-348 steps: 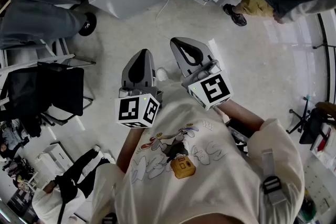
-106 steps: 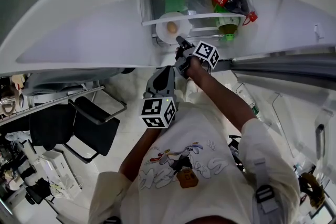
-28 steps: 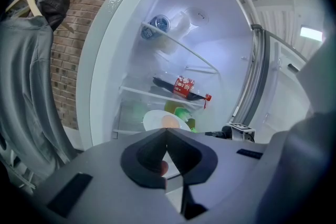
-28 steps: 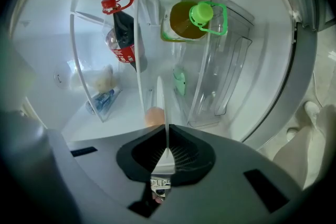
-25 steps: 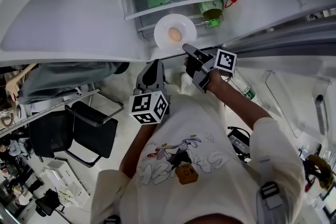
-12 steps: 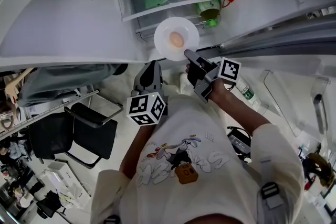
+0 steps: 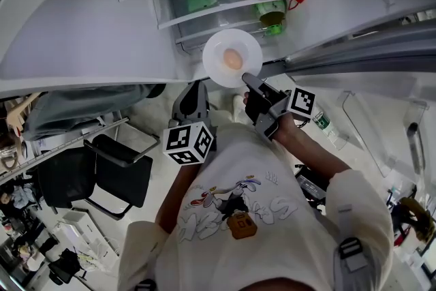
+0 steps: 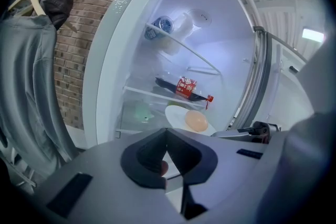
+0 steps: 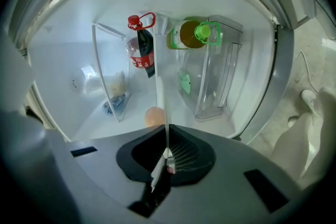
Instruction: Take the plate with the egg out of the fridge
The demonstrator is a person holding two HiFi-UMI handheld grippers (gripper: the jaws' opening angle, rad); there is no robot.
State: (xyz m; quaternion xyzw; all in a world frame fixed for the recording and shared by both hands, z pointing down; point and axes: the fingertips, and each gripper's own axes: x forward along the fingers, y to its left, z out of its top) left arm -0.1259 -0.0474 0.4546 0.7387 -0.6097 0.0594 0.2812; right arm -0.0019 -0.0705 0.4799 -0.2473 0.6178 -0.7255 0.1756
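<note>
Plate (image 7: 216,51) with egg (image 7: 232,59) between fingers (image 7: 257,88) of outstretched right gripper (image 7: 246,77).

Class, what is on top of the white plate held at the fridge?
One egg sits near the middle of the plate. The right claw clamps its near rim, hiding that bit of edge; the underside is hidden.

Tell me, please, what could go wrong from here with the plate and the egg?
1. The right gripper pinches the plate by one rim edge only, so it may slip or sag.
2. The egg lies loose on the plate; a tilt could roll it off.
3. The left gripper is shut and apart from the plate, giving no support.
</note>
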